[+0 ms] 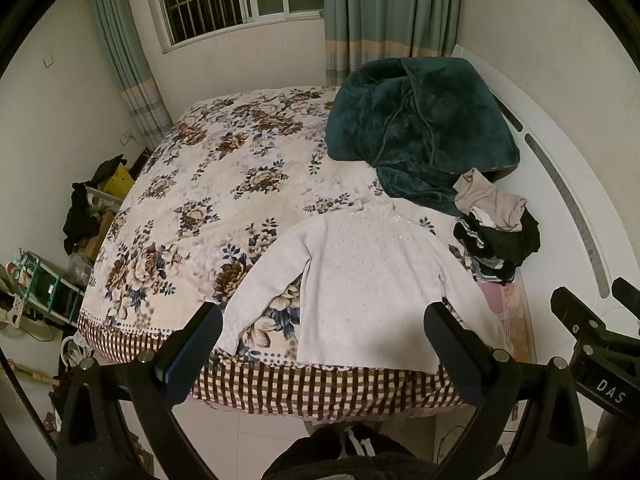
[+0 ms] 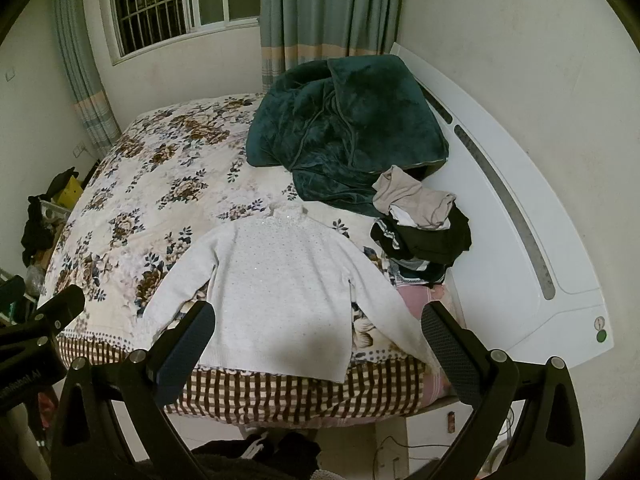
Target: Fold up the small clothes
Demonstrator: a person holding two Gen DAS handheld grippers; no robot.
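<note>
floral bed [image 1: 224, 168] w/ white sweater [image 1: 372, 280] flat; both grippers' fingers apart, empty.

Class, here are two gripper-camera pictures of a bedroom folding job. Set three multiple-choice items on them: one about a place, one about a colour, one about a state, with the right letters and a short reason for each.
1. Where does the white knitted sweater lie?
A. on the floor
B. near the front edge of the floral bedspread
C. on top of the plush blanket

2. What colour is the bunched plush blanket?
A. dark teal green
B. red
C. yellow

3. How do the left gripper and right gripper stand?
A. both shut on a sleeve
B. one open, one shut
C. both open, holding nothing

Answers:
1 B, the sweater is spread flat, its hem by the checked border.
2 A, the blanket is deep green by the headboard.
3 C, in each wrist view the fingers stand wide apart with only air between them.
</note>
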